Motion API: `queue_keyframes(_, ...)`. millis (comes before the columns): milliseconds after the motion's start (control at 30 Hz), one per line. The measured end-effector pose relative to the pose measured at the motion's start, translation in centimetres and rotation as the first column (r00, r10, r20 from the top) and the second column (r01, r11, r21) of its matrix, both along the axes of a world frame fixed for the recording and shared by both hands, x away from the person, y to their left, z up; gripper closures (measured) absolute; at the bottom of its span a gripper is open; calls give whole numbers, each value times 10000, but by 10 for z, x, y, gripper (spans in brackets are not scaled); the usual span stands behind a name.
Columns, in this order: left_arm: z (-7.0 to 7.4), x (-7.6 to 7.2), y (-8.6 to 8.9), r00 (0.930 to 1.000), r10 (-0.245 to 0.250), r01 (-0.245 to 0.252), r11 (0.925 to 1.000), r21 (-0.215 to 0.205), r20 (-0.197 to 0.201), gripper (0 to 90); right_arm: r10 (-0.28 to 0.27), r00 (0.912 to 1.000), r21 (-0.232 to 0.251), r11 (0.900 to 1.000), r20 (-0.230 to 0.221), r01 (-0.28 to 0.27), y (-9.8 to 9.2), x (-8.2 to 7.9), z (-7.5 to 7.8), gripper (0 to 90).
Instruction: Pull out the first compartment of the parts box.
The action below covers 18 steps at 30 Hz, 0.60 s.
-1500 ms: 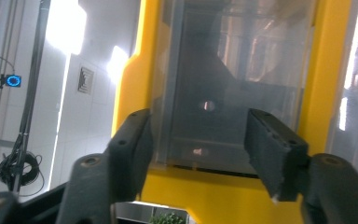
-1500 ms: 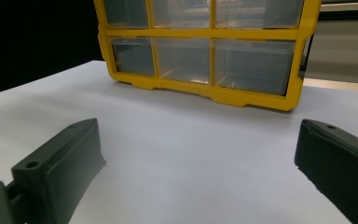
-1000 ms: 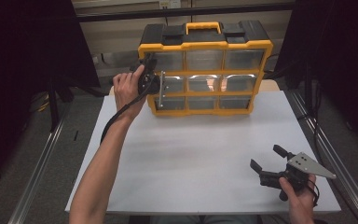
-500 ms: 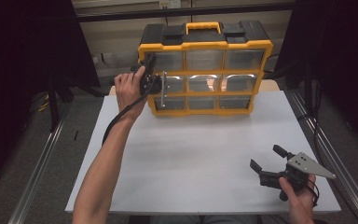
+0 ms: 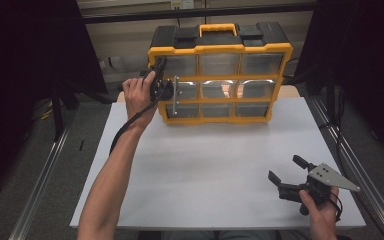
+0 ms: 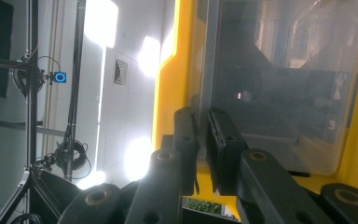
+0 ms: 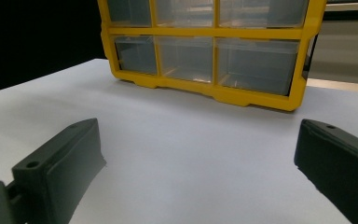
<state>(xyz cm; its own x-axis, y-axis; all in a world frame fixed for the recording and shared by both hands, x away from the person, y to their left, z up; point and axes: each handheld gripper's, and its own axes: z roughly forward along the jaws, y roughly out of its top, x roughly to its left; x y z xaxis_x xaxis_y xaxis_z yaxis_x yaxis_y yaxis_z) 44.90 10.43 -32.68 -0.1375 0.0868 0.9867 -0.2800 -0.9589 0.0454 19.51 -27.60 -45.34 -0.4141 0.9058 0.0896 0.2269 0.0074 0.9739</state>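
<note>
One organizer case [image 5: 220, 75] at table's [image 5: 205, 170] 12 o'clock edge: yellow frame, black top, yellow handle, nine clear drawers in three rows of three. Left gripper [image 5: 166, 91] at case's 9 o'clock, jaws just closed, pinching middle-left drawer [image 6: 279, 79] front edge. Right gripper [image 5: 286, 170] at 4 o'clock, jaws spread, empty.

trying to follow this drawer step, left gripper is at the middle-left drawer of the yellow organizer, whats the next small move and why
Probably a short, straight pull toward the person. The left gripper has just closed, its jaws nearly together on the clear front edge of the middle-left drawer, which still sits nearly flush in the yellow organizer. The right gripper rests open, far off.
</note>
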Motion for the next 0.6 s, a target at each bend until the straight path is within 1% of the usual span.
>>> queue_keyframes(33, 1, -2, 0, 9999, 121, -121, 9999, 73, -64, 828, 4, 10000, -2, 10000, -5, -4, 0, 0, 0, 6)
queue_keyframes(67, 1, -1, 0, 9999, -38, 35, 9998, 220, 106, 829, 0, 10000, -1, 10000, -7, 0, 0, 0, 0, 6)
queue_keyframes(133, 2, -2, 0, 9999, -93, 89, 9996, 279, 116, 828, 2, 10000, 3, 10000, -7, -2, 0, 0, 0, 6)
queue_keyframes(167, 2, -3, 0, 10000, -88, 87, 9996, 253, 38, 828, 9, 10000, -5, 10000, -4, -9, 0, 0, 0, 6)
queue_keyframes(200, 1, -3, 1, 9999, -161, 161, 9998, 124, 30, 826, 11, 10000, 9, 10000, 11, -11, 0, 0, 0, 6)
queue_keyframes(233, 2, -4, 0, 10000, -72, 71, 9998, 191, 12, 824, 26, 10000, 0, 10000, 7, -26, 0, 0, 0, 6)
queue_keyframes(333, 2, -4, 0, 9999, -143, 143, 9998, 154, -16, 823, 24, 10000, 11, 10000, -9, -24, 0, 0, 0, 6)
queue_keyframes(367, 2, -4, 0, 9997, -207, 206, 9996, 182, 85, 823, 31, 10000, 15, 10000, -3, -31, 0, 0, 0, 6)
queue_keyframes(400, 2, -5, 0, 9999, -166, 166, 9998, 138, -35, 823, 20, 10000, 11, 10000, 20, -20, 0, 0, 0, 6)
queue_keyframes(467, 3, -5, 1, 9998, -179, 180, 9998, 127, -94, 821, 38, 10000, 18, 10000, 21, -38, 0, 0, 0, 6)
queue_keyframes(500, 3, -6, 1, 9998, -189, 190, 9997, 137, -58, 821, 19, 10000, 6, 10000, 16, -19, 0, 0, 0, 6)
queue_keyframes(533, 3, -6, 1, 9995, -304, 303, 9994, 184, 36, 821, 12, 10000, 23, 10000, 23, -12, 0, 0, 0, 6)
queue_keyframes(567, 4, -6, 1, 9995, -302, 300, 9994, 172, 73, 821, 15, 10000, 47, 10000, 8, -15, 0, 0, 0, 6)
queue_keyframes(600, 4, -7, 1, 9997, -236, 235, 9994, 261, 61, 821, 26, 10000, 16, 10000, 6, -26, 0, 0, 0, 6)
